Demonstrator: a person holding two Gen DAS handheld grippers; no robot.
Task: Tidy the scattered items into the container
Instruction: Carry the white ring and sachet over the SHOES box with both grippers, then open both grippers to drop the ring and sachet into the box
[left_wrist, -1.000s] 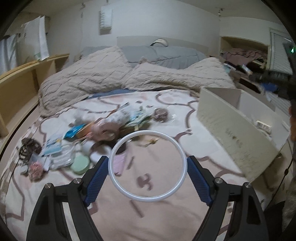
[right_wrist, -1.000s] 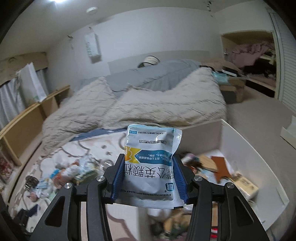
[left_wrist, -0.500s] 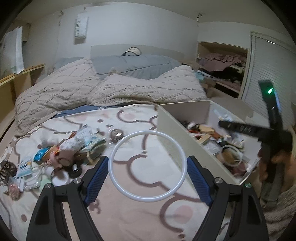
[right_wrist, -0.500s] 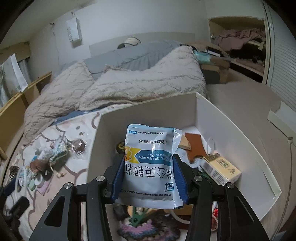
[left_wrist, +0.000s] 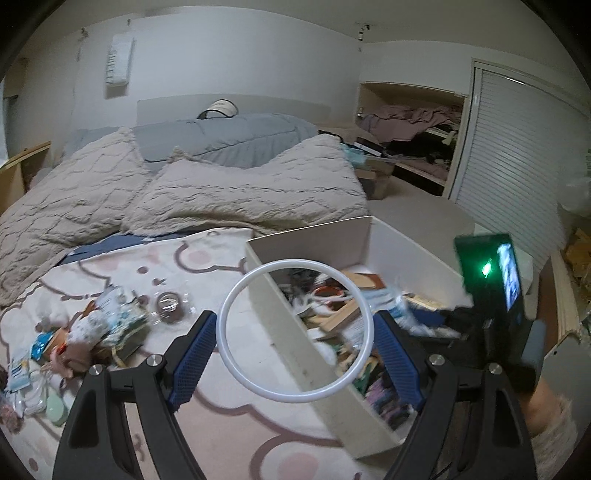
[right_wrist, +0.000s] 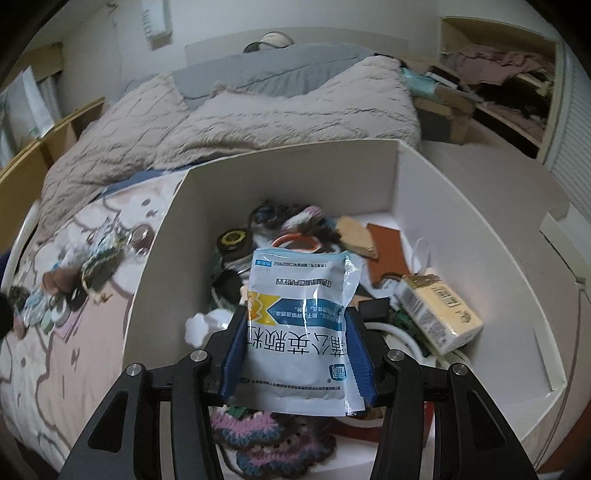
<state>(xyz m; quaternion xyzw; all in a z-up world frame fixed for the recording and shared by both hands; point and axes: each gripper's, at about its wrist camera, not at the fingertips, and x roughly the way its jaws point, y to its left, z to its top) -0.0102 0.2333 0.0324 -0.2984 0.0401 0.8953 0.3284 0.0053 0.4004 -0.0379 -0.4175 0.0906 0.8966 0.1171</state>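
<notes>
Blurred beyond the left claw: the box contents, half masked by the white ring clamped flat between its pads. Since a second ago, swung from the clutter toward the box. Right claw clamped on a packet, upright, long axis pointing away, above the box.

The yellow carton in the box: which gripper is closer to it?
Right. The right gripper hangs inside the box beside the yellow carton; the left gripper hovers at the box's near wall.

Sachet above box; ring held
</notes>
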